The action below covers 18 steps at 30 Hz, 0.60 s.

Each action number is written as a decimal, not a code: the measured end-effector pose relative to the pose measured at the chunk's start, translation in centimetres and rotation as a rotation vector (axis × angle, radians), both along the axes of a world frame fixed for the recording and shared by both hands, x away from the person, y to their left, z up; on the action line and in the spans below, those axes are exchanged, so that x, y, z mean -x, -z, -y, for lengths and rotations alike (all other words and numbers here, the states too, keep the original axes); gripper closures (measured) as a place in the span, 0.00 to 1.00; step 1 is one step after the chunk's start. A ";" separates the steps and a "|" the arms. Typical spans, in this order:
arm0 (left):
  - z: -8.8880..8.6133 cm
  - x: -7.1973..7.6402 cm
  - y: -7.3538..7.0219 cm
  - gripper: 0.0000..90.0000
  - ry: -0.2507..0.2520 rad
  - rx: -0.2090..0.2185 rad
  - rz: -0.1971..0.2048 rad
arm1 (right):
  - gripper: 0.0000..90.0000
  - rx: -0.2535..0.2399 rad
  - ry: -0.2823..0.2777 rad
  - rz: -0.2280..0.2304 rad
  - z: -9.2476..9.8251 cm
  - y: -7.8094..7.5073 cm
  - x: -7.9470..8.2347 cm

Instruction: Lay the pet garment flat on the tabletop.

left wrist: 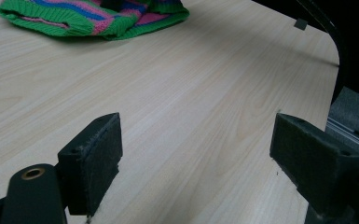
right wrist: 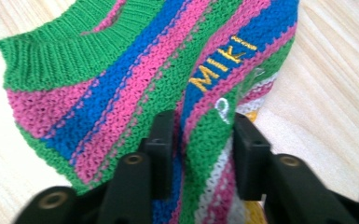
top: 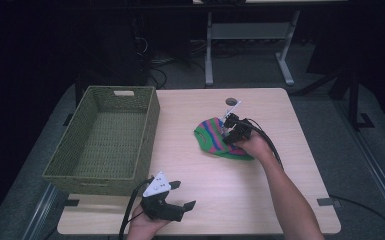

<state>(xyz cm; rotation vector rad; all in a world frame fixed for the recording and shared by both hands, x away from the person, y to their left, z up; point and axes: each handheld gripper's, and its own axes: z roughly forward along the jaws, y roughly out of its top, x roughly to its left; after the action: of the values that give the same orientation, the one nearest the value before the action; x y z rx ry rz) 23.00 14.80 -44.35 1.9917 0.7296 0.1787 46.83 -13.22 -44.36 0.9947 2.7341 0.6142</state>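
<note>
Your right gripper [right wrist: 198, 154] pinches a fold of the sweater [right wrist: 135, 88] mid-counter [top: 190, 165]; your left gripper [left wrist: 196, 158] gapes empty near the front edge, basket [top: 105, 135] alongside.

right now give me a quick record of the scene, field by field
surface: wooden table
garment: striped knit sweater in green, pink and blue, yellow letters MIKI stitched on
right gripper: jaws pinch a fold of the sweater
left gripper: jaws wide apart over bare wood, nothing between them
basket: green woven, at the table's left, nothing inside
sweater vs basket: apart, sweater right of it
</note>
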 end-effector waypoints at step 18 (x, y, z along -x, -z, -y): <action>-0.2 0.1 0.0 0.18 -0.002 0.007 -0.004 | 0.87 -0.126 -0.001 -0.027 1.3 -1.2 0.5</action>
<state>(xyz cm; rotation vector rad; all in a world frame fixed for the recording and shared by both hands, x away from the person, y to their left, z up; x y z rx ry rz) 22.89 15.00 -44.30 1.9855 0.7341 0.1732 46.37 -14.55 -43.16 1.0364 2.7488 0.7879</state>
